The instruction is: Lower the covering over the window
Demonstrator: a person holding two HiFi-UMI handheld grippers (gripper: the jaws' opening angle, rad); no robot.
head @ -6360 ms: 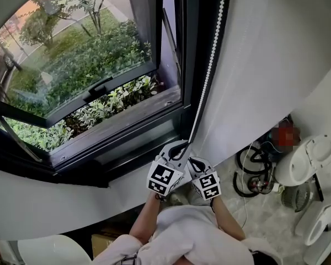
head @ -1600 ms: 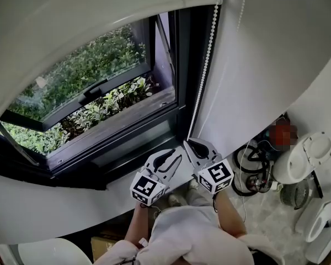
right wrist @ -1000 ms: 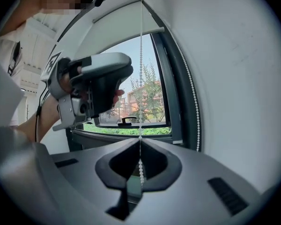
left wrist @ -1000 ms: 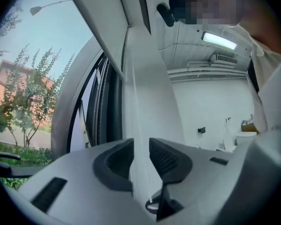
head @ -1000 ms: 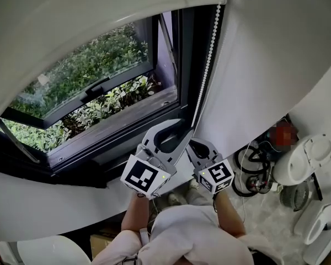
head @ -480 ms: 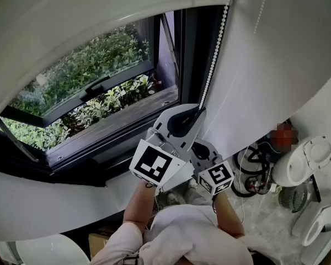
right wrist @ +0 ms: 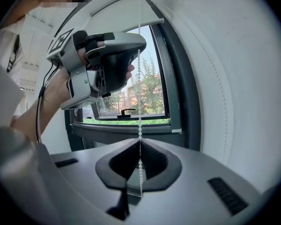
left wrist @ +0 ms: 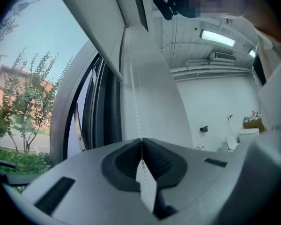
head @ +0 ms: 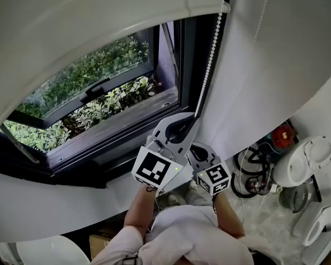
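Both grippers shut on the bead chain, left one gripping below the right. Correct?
Not quite. The left gripper grips the bead chain above the right gripper, not below, as the right gripper view shows. Its jaws have just closed on the chain. Both are shut on it.

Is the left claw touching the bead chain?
Touching. The left gripper view shows the left claw, its jaws having just been closing, pinched on the bead chain.
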